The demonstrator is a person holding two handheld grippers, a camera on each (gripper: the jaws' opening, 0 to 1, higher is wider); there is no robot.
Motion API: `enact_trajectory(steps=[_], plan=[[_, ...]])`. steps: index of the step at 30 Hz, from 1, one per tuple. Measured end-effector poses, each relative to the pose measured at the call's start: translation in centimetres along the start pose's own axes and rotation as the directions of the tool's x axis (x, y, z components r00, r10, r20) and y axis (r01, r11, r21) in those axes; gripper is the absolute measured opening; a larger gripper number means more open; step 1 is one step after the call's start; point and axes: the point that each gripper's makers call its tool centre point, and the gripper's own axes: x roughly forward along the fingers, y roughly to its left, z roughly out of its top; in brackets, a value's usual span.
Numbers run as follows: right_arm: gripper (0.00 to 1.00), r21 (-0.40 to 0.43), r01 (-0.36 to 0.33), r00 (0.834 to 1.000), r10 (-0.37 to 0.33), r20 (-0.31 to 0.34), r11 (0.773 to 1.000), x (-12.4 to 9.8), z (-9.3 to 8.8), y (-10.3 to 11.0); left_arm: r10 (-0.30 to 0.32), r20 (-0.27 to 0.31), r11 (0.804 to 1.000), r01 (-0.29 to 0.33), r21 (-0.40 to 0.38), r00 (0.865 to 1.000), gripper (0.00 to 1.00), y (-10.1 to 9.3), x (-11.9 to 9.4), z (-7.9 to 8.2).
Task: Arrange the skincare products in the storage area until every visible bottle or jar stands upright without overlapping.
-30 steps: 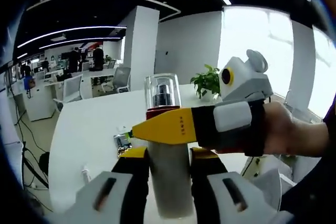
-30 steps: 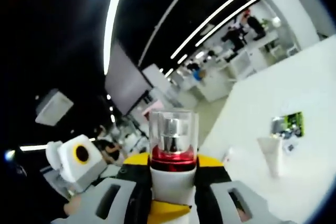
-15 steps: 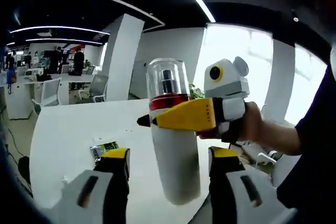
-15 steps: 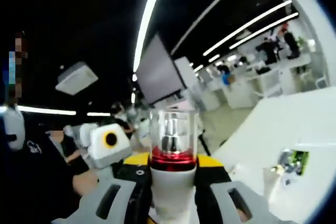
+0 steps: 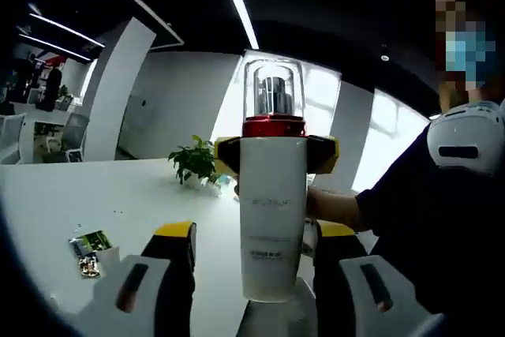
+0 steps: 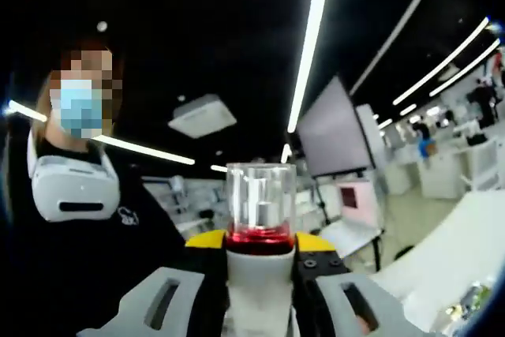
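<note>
right tongs (image 6: 260, 290) clenched on the white bottle (image 5: 273, 219) just under its red collar, held upright in the air above the desk (image 5: 95, 195); left tongs (image 5: 252, 274) released, flanking its base; transfer step, next needed lowering it upright onto the desk

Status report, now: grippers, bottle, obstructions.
Right gripper shut on bottle below its red collar, bottle upright, off table. Left gripper open around it. Nothing in the way.

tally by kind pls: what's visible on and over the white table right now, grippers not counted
White pump bottle with red collar and clear cap: 1, held off the table
Potted green plant: 1
Small green packet: 1, with small bits beside it too blurred to count
Total: 3
</note>
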Motion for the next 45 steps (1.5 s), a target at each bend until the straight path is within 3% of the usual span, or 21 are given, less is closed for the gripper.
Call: enact_trajectory(steps=[5,10,13,14,15,16,19,22,26,29,32,33,34,35,36,38,39,40,41,43,45], plan=[[0.23,-0.001,-0.028,1.000,0.028,-0.006,1.000,0.3,0.1,0.7,-0.060,0.032,0.998,0.060,0.005,0.998,0.48,-1.2,0.1,1.2],[0.23,-0.018,-0.029,1.000,0.029,0.000,0.999,0.5,0.4,0.8,-0.073,0.028,0.997,0.072,0.007,0.997,0.47,-1.7,0.8,0.8],[0.23,-0.025,-0.025,1.000,0.026,0.007,0.999,0.5,0.6,0.8,-0.036,0.002,0.999,0.035,0.040,0.999,0.45,-1.5,1.3,0.0],[0.23,-0.027,-0.026,1.000,0.026,0.010,0.999,0.4,0.7,0.8,-0.009,0.011,0.998,0.008,0.063,1.000,0.34,-1.1,1.4,0.1],[0.23,-0.033,-0.014,1.000,0.014,0.022,0.999,0.2,1.0,0.6,0.048,0.053,0.992,-0.053,0.111,0.997,0.30,-0.4,1.3,0.7],[0.23,-0.047,-0.014,0.999,0.016,0.036,0.999,0.1,1.3,0.5,0.039,0.076,0.993,-0.047,0.112,0.996,0.30,-0.6,1.7,0.9],[0.23,-0.049,-0.030,0.998,0.033,0.054,0.998,-0.1,1.8,0.6,0.055,0.057,0.993,-0.061,0.097,0.997,0.29,-0.3,2.1,0.7],[0.24,-0.104,-0.031,0.998,0.036,0.044,0.994,0.1,1.7,0.7,0.105,-0.003,0.984,-0.104,0.148,0.994,0.29,0.7,2.2,0.3],[0.24,-0.164,0.012,0.999,-0.005,0.046,0.986,-0.2,1.7,0.2,0.189,-0.005,0.963,-0.184,0.197,0.982,0.29,2.0,2.0,0.4],[0.25,-0.254,0.090,0.995,-0.077,0.061,0.963,-0.6,2.1,-0.8,0.284,-0.006,0.929,-0.273,0.250,0.959,0.29,3.3,1.5,0.8],[0.26,-0.298,0.220,0.975,-0.205,0.080,0.929,-1.0,2.7,-2.5,0.413,0.024,0.866,-0.401,0.298,0.911,0.29,5.7,0.3,1.7],[0.26,-0.287,0.284,0.959,-0.269,0.089,0.915,-1.2,2.8,-3.2,0.441,0.032,0.853,-0.430,0.295,0.897,0.29,6.3,0.1,1.8],[0.26,-0.289,0.300,0.954,-0.286,0.091,0.909,-1.2,2.8,-3.4,0.484,0.040,0.831,-0.474,0.292,0.874,0.29,7.0,-0.4,2.1],[0.26,-0.296,0.344,0.939,-0.330,0.099,0.891,-1.4,3.0,-3.9,0.510,0.044,0.814,-0.499,0.297,0.859,0.28,7.5,-0.6,2.2],[0.26,-0.284,0.374,0.927,-0.359,0.103,0.883,-1.6,3.0,-4.3,0.551,0.059,0.783,-0.540,0.309,0.832,0.28,8.0,-0.9,2.5],[0.25,-0.263,0.432,0.902,-0.417,0.111,0.863,-1.7,3.1,-4.9,0.589,0.070,0.754,-0.579,0.310,0.805,0.28,8.7,-1.1,2.6],[0.27,-0.262,0.441,0.898,-0.421,0.129,0.859,-1.6,3.3,-4.8,0.623,0.084,0.721,-0.613,0.324,0.778,0.28,9.1,-1.3,2.9],[0.27,-0.244,0.475,0.880,-0.452,0.144,0.846,-1.7,3.6,-5.0,0.644,0.089,0.697,-0.630,0.343,0.760,0.28,9.3,-1.4,2.9],[0.27,-0.238,0.501,0.865,-0.472,0.170,0.832,-1.7,4.0,-5.1,0.677,0.096,0.653,-0.655,0.380,0.730,0.28,9.6,-1.6,3.0],[0.30,-0.229,0.535,0.845,-0.504,0.180,0.813,-1.7,4.0,-5.5,0.717,0.124,0.593,-0.693,0.410,0.686,0.29,9.9,-1.8,3.3],[0.30,-0.240,0.566,0.824,-0.537,0.180,0.789,-1.7,3.8,-6.0,0.718,0.141,0.596,-0.707,0.381,0.681,0.28,9.8,-1.6,3.4]])
